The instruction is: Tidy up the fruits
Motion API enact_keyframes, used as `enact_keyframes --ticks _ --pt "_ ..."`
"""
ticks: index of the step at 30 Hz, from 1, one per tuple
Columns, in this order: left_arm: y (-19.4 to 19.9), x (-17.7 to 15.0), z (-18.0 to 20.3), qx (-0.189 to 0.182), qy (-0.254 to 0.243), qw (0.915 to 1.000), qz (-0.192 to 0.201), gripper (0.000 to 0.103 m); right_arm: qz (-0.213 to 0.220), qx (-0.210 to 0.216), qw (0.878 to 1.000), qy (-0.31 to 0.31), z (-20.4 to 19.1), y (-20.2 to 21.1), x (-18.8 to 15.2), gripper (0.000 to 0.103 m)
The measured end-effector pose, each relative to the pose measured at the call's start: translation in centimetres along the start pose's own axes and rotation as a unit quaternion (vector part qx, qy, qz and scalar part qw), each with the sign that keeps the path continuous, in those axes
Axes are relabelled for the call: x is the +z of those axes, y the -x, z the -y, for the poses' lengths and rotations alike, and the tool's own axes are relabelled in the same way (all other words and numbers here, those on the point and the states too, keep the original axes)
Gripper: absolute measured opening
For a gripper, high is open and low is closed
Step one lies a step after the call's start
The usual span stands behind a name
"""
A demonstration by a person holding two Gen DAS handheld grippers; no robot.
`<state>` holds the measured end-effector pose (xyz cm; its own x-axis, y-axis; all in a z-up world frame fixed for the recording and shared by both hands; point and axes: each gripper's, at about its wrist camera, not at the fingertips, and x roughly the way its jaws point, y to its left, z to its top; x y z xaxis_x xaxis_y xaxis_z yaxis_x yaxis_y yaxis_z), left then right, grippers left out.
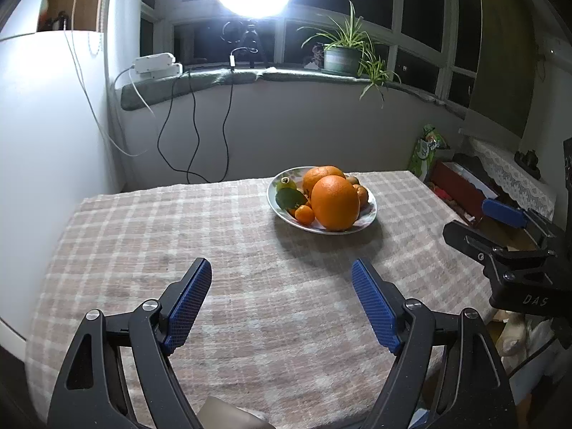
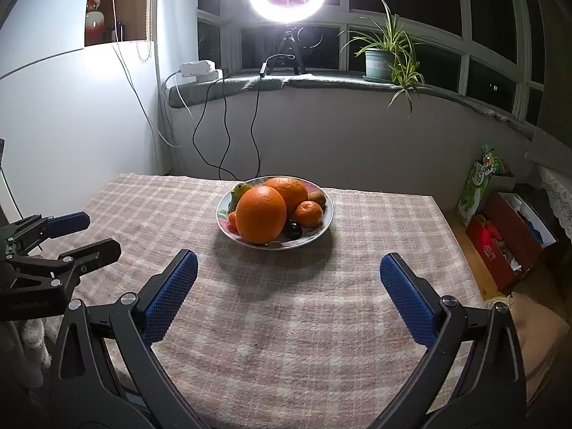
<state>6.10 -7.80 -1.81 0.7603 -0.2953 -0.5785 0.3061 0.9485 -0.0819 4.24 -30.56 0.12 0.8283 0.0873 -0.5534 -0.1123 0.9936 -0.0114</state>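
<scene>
The left tool [image 1: 280, 271] hangs wide apart and holds nothing, low over the near part of the surface [image 1: 143, 250]; the right tool [image 2: 287, 268] is just as wide and bare, and each shows at the edge of the other's view. Ahead of both, near the middle of the checked cloth, stands a plate [image 2: 228, 230] with all the fruit heaped on it: a big orange [image 2: 261, 214] in front, a second orange [image 2: 289, 187] touching it behind, a mandarin [image 2: 309, 213] and a kiwi [image 2: 317, 198] to one side, a dark round fruit [image 2: 293, 229] low at the front, a small mandarin [image 1: 304, 213] and a green fruit with a leaf [image 1: 286, 183] on the other side. No fruit lies loose on the cloth, which fits a pile gathered or one waiting to be sorted. Any grasp in this heap should take a top or outer fruit across its widest part, gently, since the round ones lean on each other and may roll off the shallow rim.
</scene>
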Motion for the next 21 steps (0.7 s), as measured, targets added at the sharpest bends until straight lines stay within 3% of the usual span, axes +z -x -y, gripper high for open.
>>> enact_keyframes --ticks 21 --pt "0.95 -0.38 0.19 0.007 -0.001 0.9999 0.008 0.081 -0.006 0.01 1.0 -0.003 -0.66 0.31 -0.13 0.103"
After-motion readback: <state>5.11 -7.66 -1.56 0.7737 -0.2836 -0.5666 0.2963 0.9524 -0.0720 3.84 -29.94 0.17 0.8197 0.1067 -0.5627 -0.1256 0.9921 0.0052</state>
